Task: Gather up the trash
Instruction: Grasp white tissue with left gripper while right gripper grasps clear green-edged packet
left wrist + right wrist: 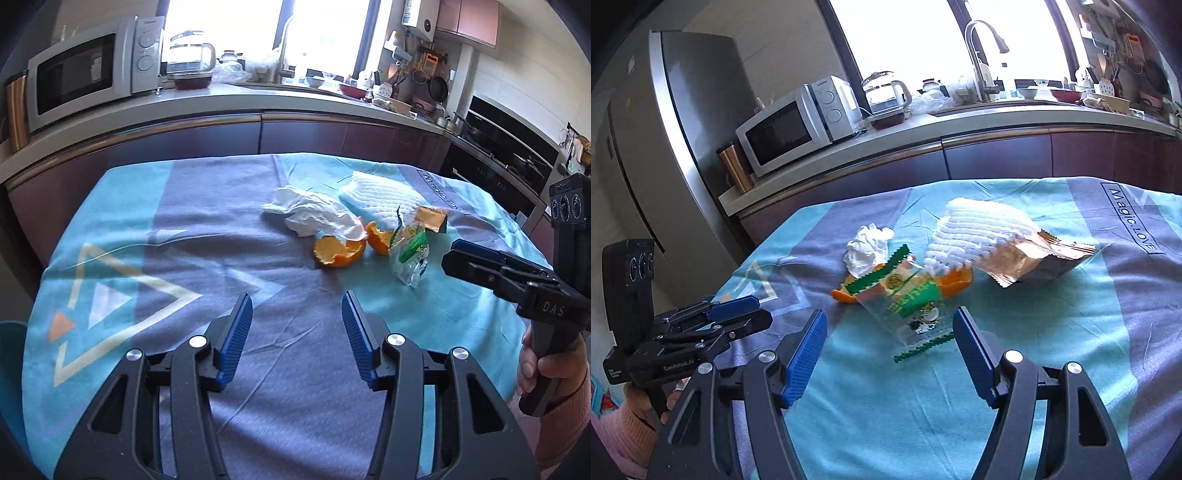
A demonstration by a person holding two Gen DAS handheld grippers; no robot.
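Trash lies in a cluster on the blue and grey tablecloth (pixel 184 229): a crumpled white tissue (pixel 314 214) (pixel 868 249), two orange peel halves (pixel 338 251) (pixel 380 240) (pixel 955 282), a clear green-printed wrapper (pixel 410 254) (pixel 912 306), a brown foil packet (pixel 432 219) (pixel 1034 260) and a white ridged cloth (pixel 380 195) (pixel 979 229). My left gripper (pixel 297 304) is open and empty, short of the peels. My right gripper (pixel 890 321) is open and empty, its jaws on either side of the clear wrapper's near end. Each gripper shows in the other view (pixel 480 264) (pixel 738 314).
A kitchen counter (pixel 221 99) runs behind the table with a microwave (pixel 88 74) (pixel 798 125), a glass kettle (pixel 190 53), a copper tumbler (pixel 735 171) and a sink tap (pixel 982 55). A fridge (pixel 665 147) stands at the left. An oven (pixel 509 147) is at the right.
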